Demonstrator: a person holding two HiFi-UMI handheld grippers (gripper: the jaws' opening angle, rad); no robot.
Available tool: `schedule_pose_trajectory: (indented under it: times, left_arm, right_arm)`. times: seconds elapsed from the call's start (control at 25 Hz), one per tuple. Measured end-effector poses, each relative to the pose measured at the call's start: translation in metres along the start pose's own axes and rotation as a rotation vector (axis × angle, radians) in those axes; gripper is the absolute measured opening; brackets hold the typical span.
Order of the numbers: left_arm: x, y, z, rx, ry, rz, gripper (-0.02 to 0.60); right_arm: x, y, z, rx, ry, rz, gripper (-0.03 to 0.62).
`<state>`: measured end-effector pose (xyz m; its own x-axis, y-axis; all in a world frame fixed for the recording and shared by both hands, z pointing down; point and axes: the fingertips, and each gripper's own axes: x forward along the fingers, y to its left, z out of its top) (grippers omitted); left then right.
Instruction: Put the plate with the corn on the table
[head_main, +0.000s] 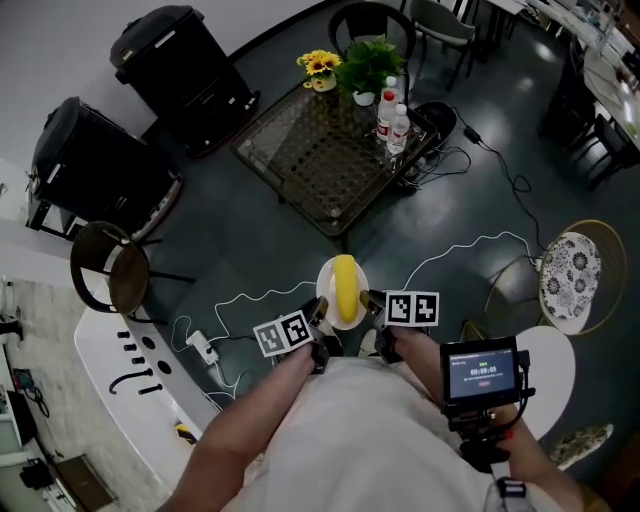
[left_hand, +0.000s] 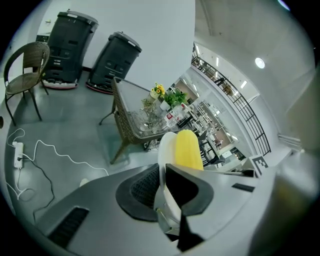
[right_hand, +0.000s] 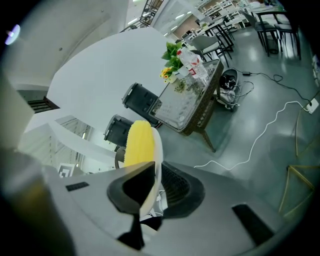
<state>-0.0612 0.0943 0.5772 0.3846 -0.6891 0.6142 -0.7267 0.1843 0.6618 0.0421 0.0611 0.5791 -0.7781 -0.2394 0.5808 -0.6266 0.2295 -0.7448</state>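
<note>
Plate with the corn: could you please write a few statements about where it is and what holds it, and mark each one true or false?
1. The plate rests on the table. False: it is held in the air above the floor, apart from the table.
2. The left tool and the right tool are each shut on the rim of the plate, on opposite sides. True.
3. The corn lies on the plate. True.
4. Nothing stands on the table. False: sunflowers and bottles stand near its far edge.
</note>
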Motion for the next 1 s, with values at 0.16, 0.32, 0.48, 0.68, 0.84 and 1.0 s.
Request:
schedule_pose_trajectory:
  times: [0.16,0.32,0.48,0.68,0.84,1.0]
  left_arm:
    - [0.014,-0.001,0.004,-0.003,0.034,-0.037,0.043]
    - [0.023,0.010,0.022,0.008,0.063,-0.057,0.043]
    - [0.027,0.027,0.052,0.015,0.075,-0.060,0.043]
    - [0.028,0.053,0.094,0.026,0.073,-0.065,0.043]
    - [0.032,0.065,0.133,0.041,0.059,-0.075,0.043]
    - [0.033,0.072,0.162,0.058,0.057,-0.087,0.043]
  right_arm:
    - [0.002,-0.010,0.006,0.029,-0.015,-0.046,0.048]
    - [0.018,-0.008,0.015,0.055,-0.027,-0.075,0.048]
    - [0.045,0.005,0.033,0.058,-0.032,-0.086,0.048]
    - [0.084,0.025,0.054,0.050,-0.039,-0.088,0.048]
    - [0.110,0.042,0.080,0.040,-0.062,-0.084,0.048]
    - [0.126,0.057,0.099,0.038,-0.087,-0.085,0.048]
